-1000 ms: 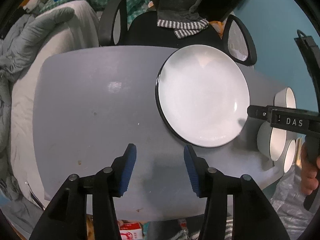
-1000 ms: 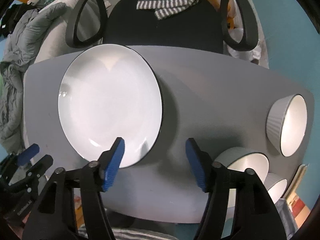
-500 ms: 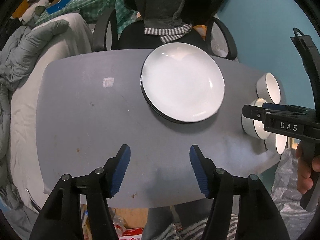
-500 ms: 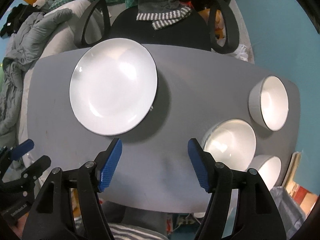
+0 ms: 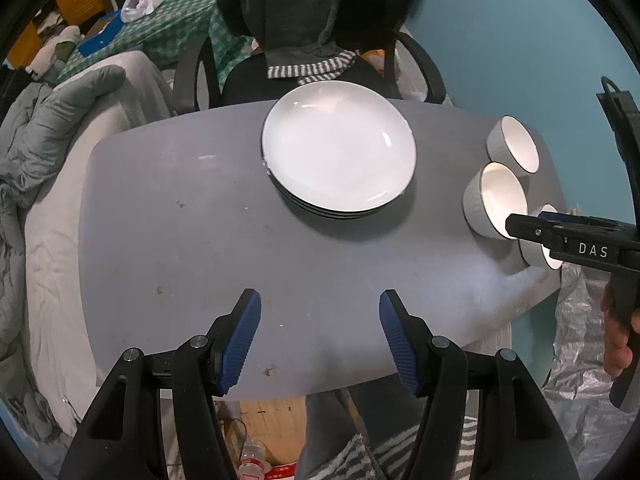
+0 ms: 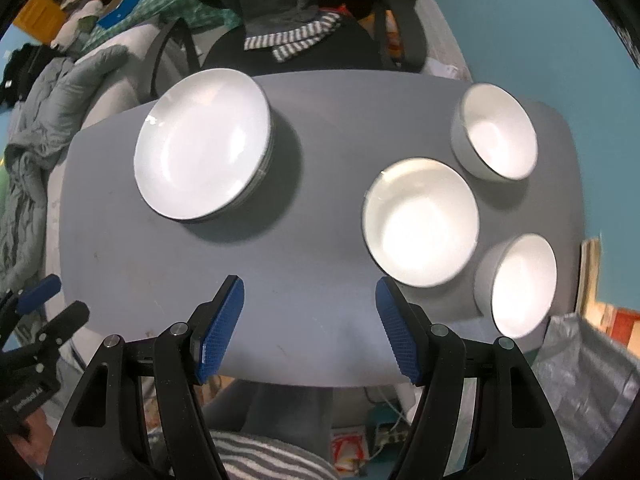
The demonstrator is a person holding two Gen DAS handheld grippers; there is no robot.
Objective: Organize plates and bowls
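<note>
A stack of white plates (image 5: 339, 148) (image 6: 202, 144) with dark rims sits on the grey table (image 5: 200, 248) (image 6: 312, 184), toward its far side. Three white bowls stand at the right end: a far bowl (image 5: 513, 149) (image 6: 496, 130), a wide middle bowl (image 5: 496, 202) (image 6: 420, 222) and a near bowl (image 6: 520, 284) (image 5: 538, 254), the last partly hidden behind the other gripper in the left wrist view. My left gripper (image 5: 320, 334) hangs open above the table's near edge, holding nothing. My right gripper (image 6: 310, 326) is open and empty too, high over the near edge, left of the bowls.
A black office chair (image 6: 288, 40) draped with grey clothing stands behind the table. A bed with a grey duvet (image 5: 48, 128) lies to the left. Silver plastic sheeting (image 6: 592, 380) is on the floor at the right. A hand (image 5: 618, 336) grips the right gripper's handle.
Both grippers have risen and pulled back toward the table's near edge, so the whole table shows. The left jaws widened. The plates and bowls have not moved.
</note>
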